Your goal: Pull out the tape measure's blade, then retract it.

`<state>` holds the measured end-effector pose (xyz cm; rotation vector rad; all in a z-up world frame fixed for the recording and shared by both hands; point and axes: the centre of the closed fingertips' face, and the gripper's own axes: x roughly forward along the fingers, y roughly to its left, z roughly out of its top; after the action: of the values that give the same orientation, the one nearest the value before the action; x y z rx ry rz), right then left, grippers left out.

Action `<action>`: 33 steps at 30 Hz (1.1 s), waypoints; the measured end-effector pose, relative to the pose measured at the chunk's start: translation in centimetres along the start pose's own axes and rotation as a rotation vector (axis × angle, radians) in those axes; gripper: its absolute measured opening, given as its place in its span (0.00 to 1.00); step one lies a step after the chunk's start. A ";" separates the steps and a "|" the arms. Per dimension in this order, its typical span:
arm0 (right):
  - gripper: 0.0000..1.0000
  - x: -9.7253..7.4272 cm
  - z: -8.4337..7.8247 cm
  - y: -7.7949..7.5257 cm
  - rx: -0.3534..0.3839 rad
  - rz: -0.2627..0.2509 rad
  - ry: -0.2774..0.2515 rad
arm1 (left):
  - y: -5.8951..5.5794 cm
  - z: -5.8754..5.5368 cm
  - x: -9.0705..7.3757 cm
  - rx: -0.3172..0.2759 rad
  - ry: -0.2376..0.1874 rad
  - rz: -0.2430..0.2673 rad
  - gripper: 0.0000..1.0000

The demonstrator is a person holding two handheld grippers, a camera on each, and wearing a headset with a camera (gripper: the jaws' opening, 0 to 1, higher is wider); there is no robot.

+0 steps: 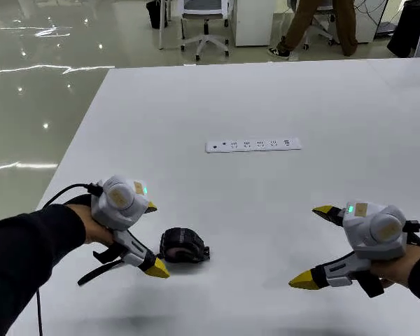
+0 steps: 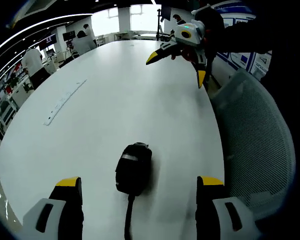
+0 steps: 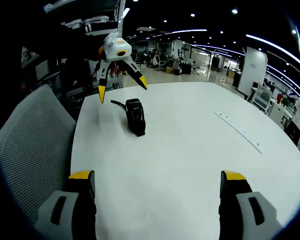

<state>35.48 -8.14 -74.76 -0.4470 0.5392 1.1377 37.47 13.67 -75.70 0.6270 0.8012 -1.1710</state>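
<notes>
A black tape measure (image 1: 184,246) lies on the white table (image 1: 266,105), its wrist strap trailing toward the left gripper. In the left gripper view the tape measure (image 2: 134,167) sits between and just ahead of the yellow-tipped jaws. My left gripper (image 1: 153,237) is open, right beside the case and not touching it. My right gripper (image 1: 318,243) is open at the table's right front, well apart from the tape measure (image 3: 135,116). No blade is drawn out.
A white power strip (image 1: 253,145) lies flat at mid table. A mesh office chair (image 2: 255,135) stands at the table's near edge. Beyond the far edge are a swivel chair (image 1: 204,24) and a standing person's legs (image 1: 315,28).
</notes>
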 end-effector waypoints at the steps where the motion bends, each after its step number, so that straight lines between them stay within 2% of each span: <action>1: 0.99 0.5 0.3 -0.1 0.011 0.012 -0.011 | 0.0 0.3 0.2 0.020 0.011 -0.016 0.90; 3: 0.99 1.2 0.8 -0.1 0.010 0.031 -0.011 | 0.2 0.5 0.4 0.082 0.031 -0.025 0.89; 6: 1.00 2.6 1.4 -0.3 -0.025 0.053 0.016 | 0.5 0.8 1.0 0.087 0.073 -0.053 0.84; 9: 1.00 4.0 2.3 -0.4 -0.048 0.072 0.018 | 0.3 1.3 1.7 0.115 0.085 -0.077 0.77; 11: 1.00 5.1 2.8 -0.4 -0.048 0.092 0.018 | 0.0 1.4 2.5 0.129 0.095 -0.099 0.69; 14: 0.99 6.6 3.0 0.1 -0.054 0.133 0.034 | 0.0 1.3 3.6 0.153 0.105 -0.097 0.51; 16: 0.99 7.5 3.0 0.7 -0.080 0.152 0.053 | -0.2 0.8 4.2 0.133 0.125 -0.105 0.51; 19: 0.96 8.7 3.1 1.2 -0.100 0.178 0.068 | -0.5 0.4 4.9 0.138 0.137 -0.114 0.51; 21: 0.94 9.6 3.0 1.6 -0.108 0.197 0.079 | -0.6 0.3 5.3 0.162 0.141 -0.115 0.49; 22: 0.94 9.9 3.0 1.7 -0.109 0.204 0.085 | -0.4 0.4 5.4 0.198 0.137 -0.109 0.41; 23: 0.93 10.2 3.0 1.9 -0.115 0.210 0.091 | 0.1 0.5 5.4 0.237 0.138 -0.078 0.31; 24: 0.91 10.6 3.0 2.0 -0.126 0.216 0.097 | -0.5 0.5 5.7 0.201 0.137 -0.108 0.31; 26: 0.86 11.2 3.2 2.2 -0.140 0.225 0.103 | -0.2 0.6 5.7 0.188 0.139 -0.103 0.30; 33: 0.74 13.4 4.0 2.2 -0.138 0.237 0.094 | -0.1 0.4 5.7 0.200 0.138 -0.106 0.30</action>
<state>38.41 4.71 -79.89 -0.5689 0.6100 1.3922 38.48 10.17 -80.07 0.8459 0.8482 -1.3255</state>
